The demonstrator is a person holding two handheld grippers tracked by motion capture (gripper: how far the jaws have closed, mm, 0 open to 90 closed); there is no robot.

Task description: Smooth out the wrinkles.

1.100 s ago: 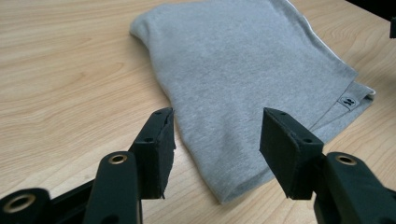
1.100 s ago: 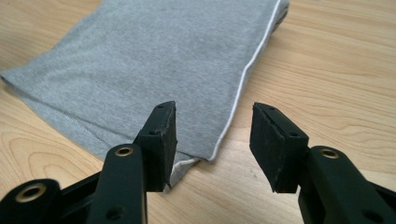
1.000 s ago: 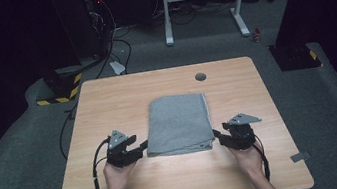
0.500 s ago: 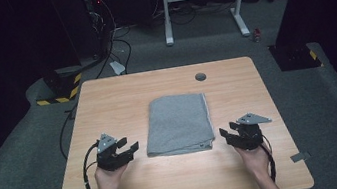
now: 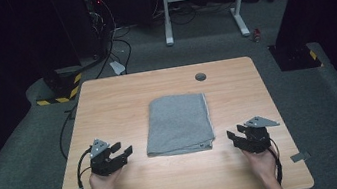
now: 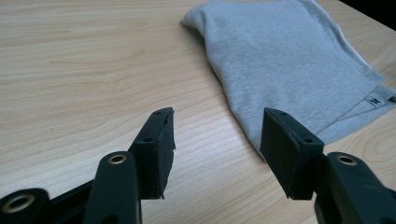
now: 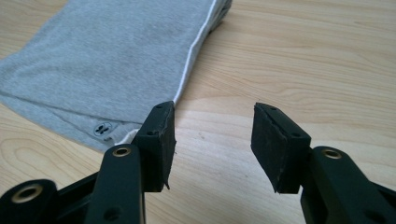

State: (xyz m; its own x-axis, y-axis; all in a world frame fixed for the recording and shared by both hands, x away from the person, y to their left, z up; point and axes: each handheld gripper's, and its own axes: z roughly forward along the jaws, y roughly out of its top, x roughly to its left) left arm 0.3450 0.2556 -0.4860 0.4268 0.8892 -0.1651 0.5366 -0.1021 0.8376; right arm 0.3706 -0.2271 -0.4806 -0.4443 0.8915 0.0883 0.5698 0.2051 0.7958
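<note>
cloth (image 5: 178, 123): folded flat, mid-surface (image 5: 122, 101) | left claw (image 5: 124, 154): jaws apart, empty, just beside its near left corner | right claw (image 5: 233, 137): jaws apart, empty, near right corner | progress: folding looks done, nothing obvious left

A light wooden table (image 5: 107, 103) is carrying a folded grey cloth (image 5: 178, 123), which is lying flat between the left gripper (image 5: 124, 154) and the right gripper (image 5: 232, 137), apart from both. A small dark round grommet (image 5: 200, 76) is sitting in the tabletop beyond the cloth, well away from both grippers.
</note>
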